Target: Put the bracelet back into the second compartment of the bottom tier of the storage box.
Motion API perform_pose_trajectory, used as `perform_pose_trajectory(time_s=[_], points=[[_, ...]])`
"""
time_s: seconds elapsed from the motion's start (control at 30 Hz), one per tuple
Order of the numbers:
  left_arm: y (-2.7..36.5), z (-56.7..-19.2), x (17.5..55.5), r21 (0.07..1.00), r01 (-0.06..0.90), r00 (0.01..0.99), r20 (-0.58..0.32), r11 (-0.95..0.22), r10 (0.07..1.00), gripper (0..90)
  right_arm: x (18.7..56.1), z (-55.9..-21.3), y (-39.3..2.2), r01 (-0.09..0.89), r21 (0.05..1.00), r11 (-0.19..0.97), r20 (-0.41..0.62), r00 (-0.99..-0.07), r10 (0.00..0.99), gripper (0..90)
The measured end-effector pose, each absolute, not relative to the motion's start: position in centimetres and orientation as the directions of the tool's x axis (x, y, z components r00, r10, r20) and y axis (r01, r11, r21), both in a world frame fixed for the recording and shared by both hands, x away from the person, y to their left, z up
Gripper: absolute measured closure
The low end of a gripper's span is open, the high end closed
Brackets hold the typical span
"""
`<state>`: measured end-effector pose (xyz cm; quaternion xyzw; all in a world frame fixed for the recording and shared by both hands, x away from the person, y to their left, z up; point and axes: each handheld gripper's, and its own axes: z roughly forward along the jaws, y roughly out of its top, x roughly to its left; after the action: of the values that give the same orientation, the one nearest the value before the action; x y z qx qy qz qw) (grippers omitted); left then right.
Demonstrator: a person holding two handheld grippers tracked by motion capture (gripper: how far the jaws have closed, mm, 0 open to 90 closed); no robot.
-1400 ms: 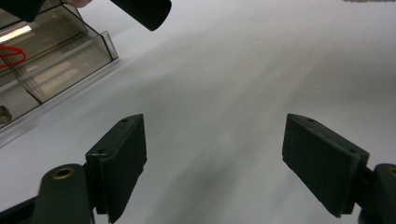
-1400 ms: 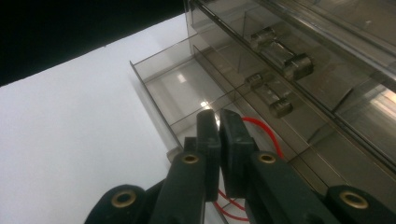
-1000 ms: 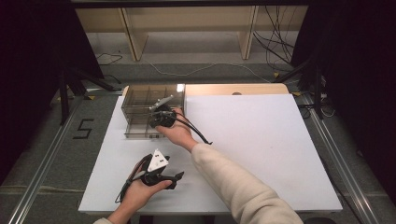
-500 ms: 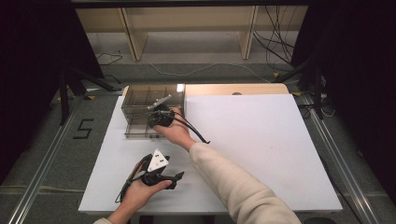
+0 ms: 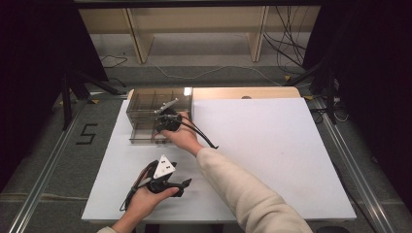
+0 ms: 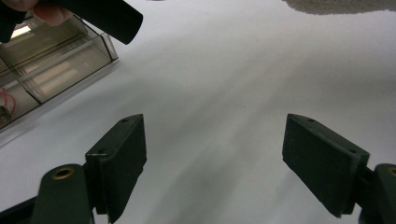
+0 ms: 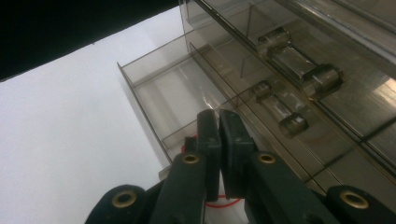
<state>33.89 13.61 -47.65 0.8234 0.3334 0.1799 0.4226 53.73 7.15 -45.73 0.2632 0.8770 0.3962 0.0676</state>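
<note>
A smoked clear plastic organizer box [image 5: 145, 99] with several compartments stands at the table's far left. My right gripper [image 5: 164, 122] is over its front row, jaws shut and tips [image 7: 218, 119] just above a divider of the box [image 7: 163, 88]. A thin red loop [image 7: 219, 204] shows under and beside those jaws; I cannot tell whether it is pinched. My left gripper [image 5: 182, 186] is held near the table's front edge, open, with only bare white table between its jaws [image 6: 212, 158]. In the left gripper view the box [image 6: 60, 60] sits at upper left with a red loop [image 6: 3, 100] inside.
The white table [image 5: 272, 145] stretches wide to the right of the box. A wooden strip [image 5: 243, 92] runs along its far edge. The right gripper's black cable [image 5: 204, 138] trails over the table beside the hand. Two clear hinges [image 7: 299, 74] line the box's edge.
The right hand has shifted slightly toward the box with its gripper over the front compartments. The left gripper has stayed put.
</note>
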Motion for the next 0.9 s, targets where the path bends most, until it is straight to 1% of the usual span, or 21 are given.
perform_pose_trajectory(time_s=[0.17,0.37,0.47,0.9], points=[[13.6,-47.7,33.9,0.815,0.398,0.713,0.014,-0.421,0.701,21.7,53.6,-45.7,7.1,0.402,0.727,0.557,0.083,-0.856,0.51,86.3],[13.6,-47.7,33.9,0.816,0.398,0.713,0.013,-0.42,0.701,21.9,53.2,-45.8,6.8,0.406,0.729,0.551,0.088,-0.854,0.513,81.9],[13.6,-47.7,33.9,0.816,0.397,0.713,0.014,-0.42,0.701,21.9,53.0,-45.8,6.3,0.413,0.724,0.552,0.089,-0.85,0.519,77.8],[13.6,-47.7,33.9,0.815,0.398,0.712,0.015,-0.421,0.702,22.0,52.2,-44.8,4.2,0.411,0.74,0.533,0.083,-0.841,0.534,70.4]])
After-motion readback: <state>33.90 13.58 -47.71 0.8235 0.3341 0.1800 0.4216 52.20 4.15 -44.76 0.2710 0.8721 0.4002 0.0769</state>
